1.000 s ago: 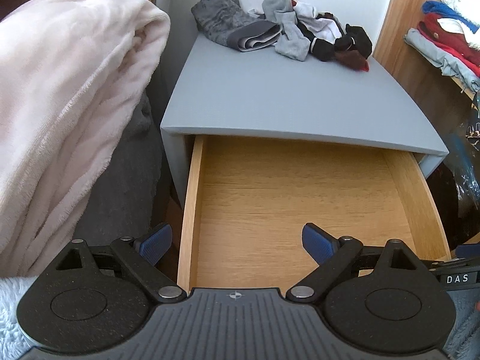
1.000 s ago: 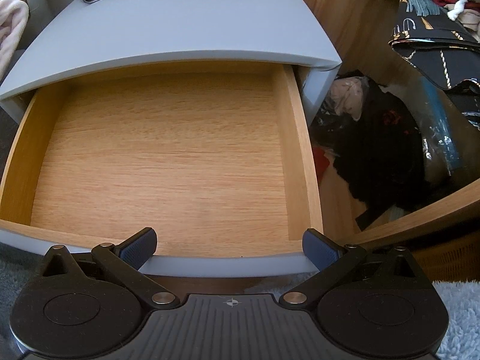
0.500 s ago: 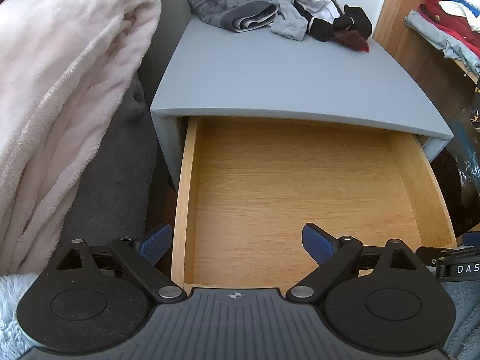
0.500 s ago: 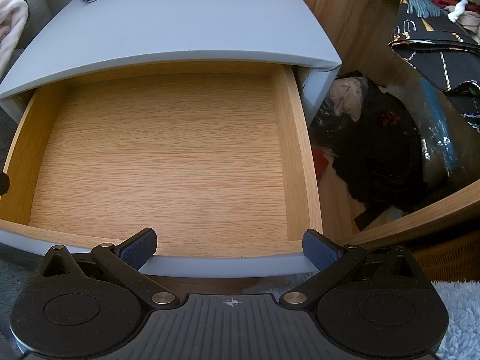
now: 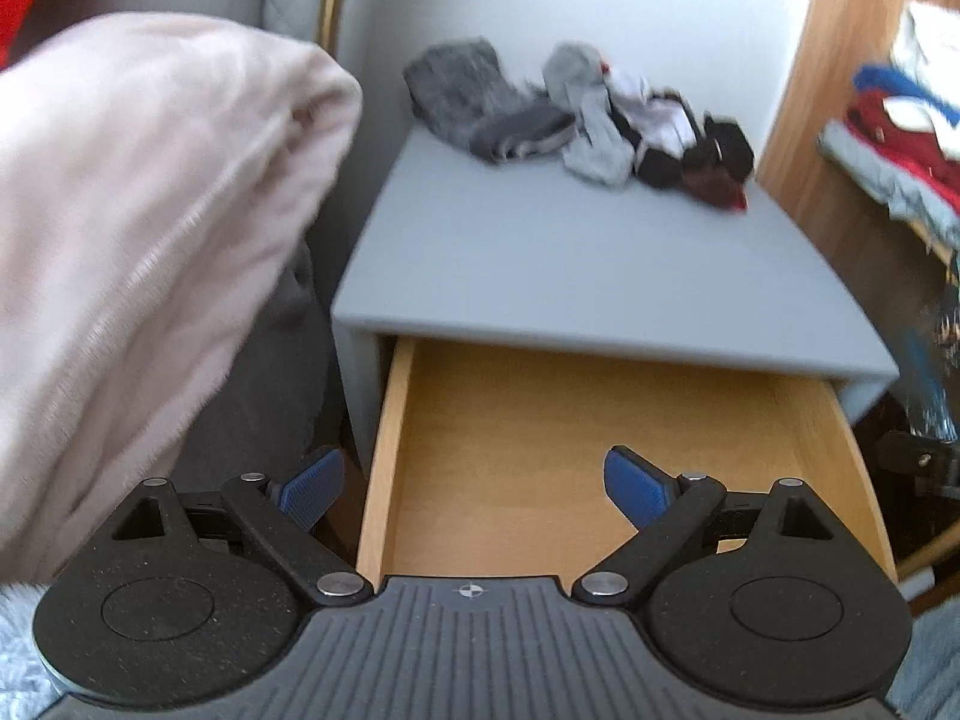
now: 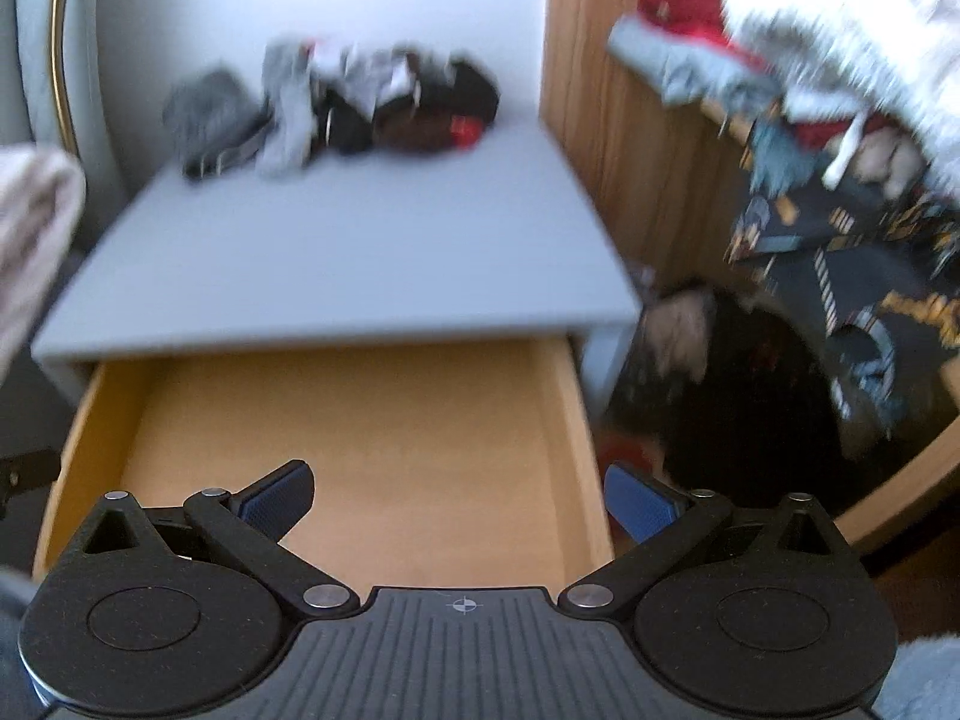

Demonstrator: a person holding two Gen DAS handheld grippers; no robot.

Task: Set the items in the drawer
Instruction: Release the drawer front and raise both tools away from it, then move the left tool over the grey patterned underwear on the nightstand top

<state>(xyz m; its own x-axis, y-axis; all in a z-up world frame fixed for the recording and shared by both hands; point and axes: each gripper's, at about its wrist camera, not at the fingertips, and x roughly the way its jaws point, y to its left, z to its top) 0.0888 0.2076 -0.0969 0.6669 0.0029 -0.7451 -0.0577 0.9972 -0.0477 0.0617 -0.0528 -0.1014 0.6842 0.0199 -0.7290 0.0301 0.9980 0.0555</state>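
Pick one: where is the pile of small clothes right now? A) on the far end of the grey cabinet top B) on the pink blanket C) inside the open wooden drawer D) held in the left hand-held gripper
A: the pile of small grey, white, black and red clothes lies at the far end of the grey cabinet top, while the open wooden drawer below shows only bare wood.

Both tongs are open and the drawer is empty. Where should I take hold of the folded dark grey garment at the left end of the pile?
Grip the folded dark grey garment by its thick folded edge facing the drawer, coming from above and the front with the left tongs. That edge lies clear of the grey sock beside it.
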